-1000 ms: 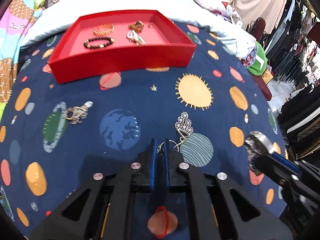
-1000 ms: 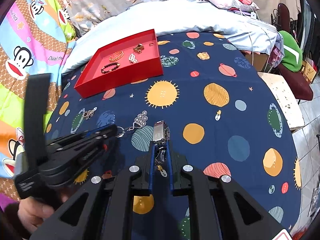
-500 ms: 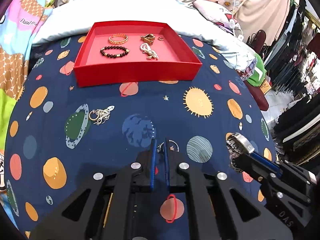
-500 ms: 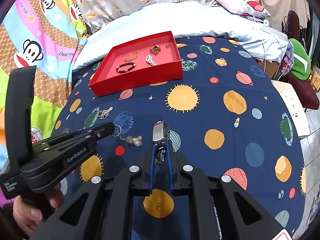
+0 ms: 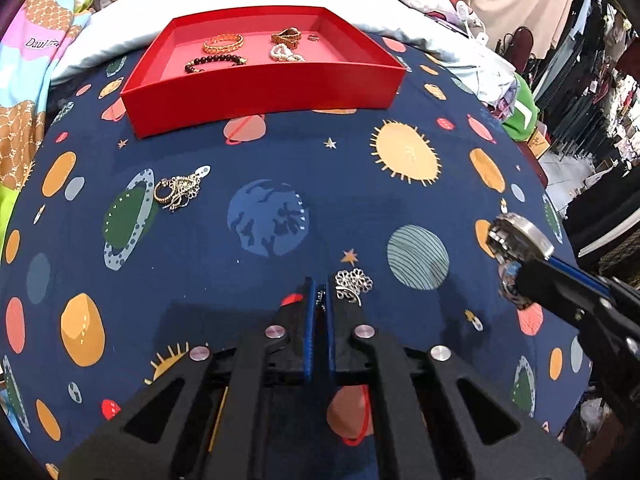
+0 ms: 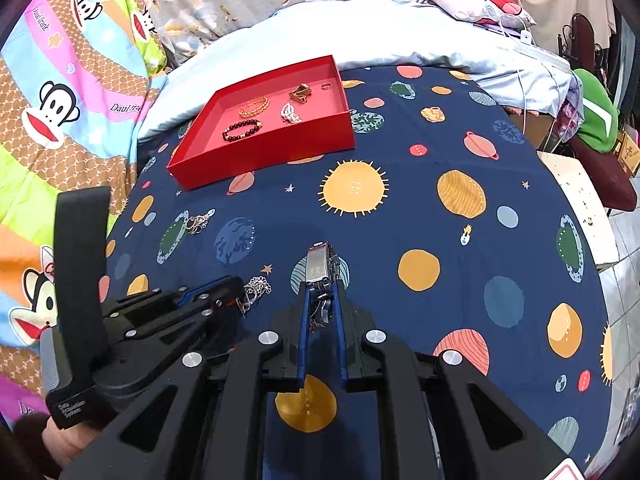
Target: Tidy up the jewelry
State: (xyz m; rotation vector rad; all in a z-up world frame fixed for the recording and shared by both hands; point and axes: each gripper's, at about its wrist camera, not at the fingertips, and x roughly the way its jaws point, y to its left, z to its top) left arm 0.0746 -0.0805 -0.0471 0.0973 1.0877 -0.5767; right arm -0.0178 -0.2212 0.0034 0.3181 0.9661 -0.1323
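Right wrist: red tray point(image 6: 264, 148) near bedspread point(image 6: 440, 248) edge.

Silver filigree earring point(image 5: 353, 283) on bedspread; watch point(image 6: 320, 268) seemingly clamped, raised

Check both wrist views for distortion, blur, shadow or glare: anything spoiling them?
Left wrist: strong fisheye bend, dark corners, red tray sharp, soft shadow ahead of the fingers. Right wrist: the same bend, watch crisp with mild sheen, no blur.
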